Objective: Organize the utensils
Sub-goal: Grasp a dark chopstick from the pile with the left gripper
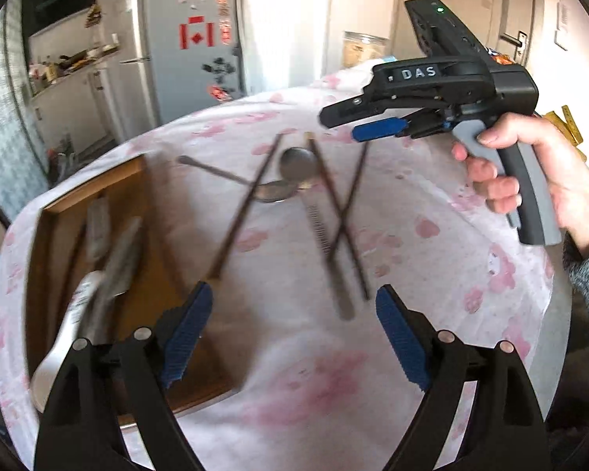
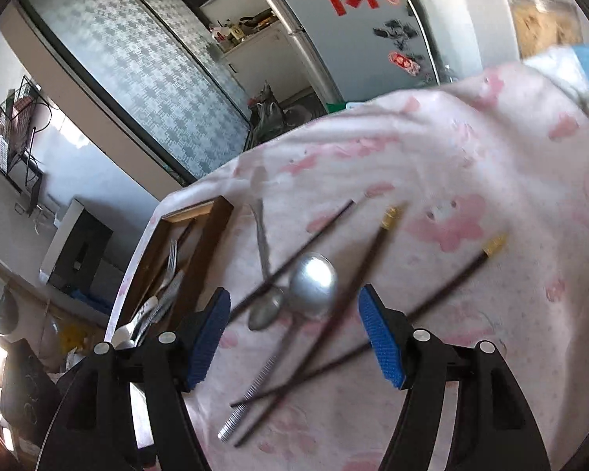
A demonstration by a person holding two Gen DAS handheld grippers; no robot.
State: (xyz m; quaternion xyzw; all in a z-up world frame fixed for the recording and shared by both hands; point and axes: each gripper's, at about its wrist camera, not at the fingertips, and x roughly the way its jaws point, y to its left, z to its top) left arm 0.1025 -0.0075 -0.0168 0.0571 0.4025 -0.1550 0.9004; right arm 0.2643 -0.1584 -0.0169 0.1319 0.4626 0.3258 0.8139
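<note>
Chopsticks (image 2: 326,322) cross beneath your right tool (image 2: 294,333), long axes running away from you; both tools' jaws stand apart, empty.

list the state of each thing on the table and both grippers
left gripper: open, empty
right gripper: open, empty, above the spoons
tray: holds cutlery
fork: in the tray
round spoon: loose on the cloth, bowl against the oval spoon
oval spoon: loose, under a chopstick
chopsticks: loose, two crossed
</note>
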